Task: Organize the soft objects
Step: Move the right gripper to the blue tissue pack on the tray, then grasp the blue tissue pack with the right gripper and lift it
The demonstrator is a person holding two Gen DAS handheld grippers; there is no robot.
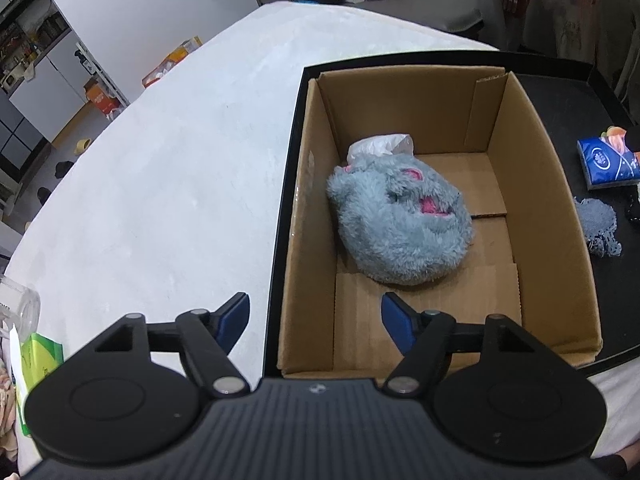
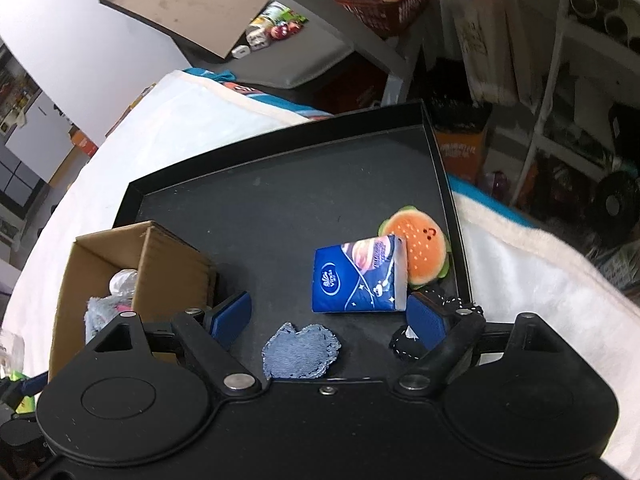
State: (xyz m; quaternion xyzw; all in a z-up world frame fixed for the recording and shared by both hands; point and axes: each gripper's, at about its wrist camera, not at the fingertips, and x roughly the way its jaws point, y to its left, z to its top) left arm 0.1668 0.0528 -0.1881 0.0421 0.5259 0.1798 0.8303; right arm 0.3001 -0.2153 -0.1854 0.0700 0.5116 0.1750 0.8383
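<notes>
Both grippers, left (image 1: 316, 320) and right (image 2: 328, 316), fingers wide, empty. Grey plush (image 1: 400, 224) in cardboard box (image 1: 540, 208) half hides white wad (image 1: 380, 145) at 12 o'clock.

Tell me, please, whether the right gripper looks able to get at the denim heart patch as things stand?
Probably yes: the right gripper is open, and the denim heart patch lies uncovered on the black tray just below its fingers, with nothing between.

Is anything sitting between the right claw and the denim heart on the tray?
Nothing visible. The right claw is open above the black tray, and the denim heart lies just below the gap between its pads. The tissue pack lies just beyond the heart, not over it.
</notes>
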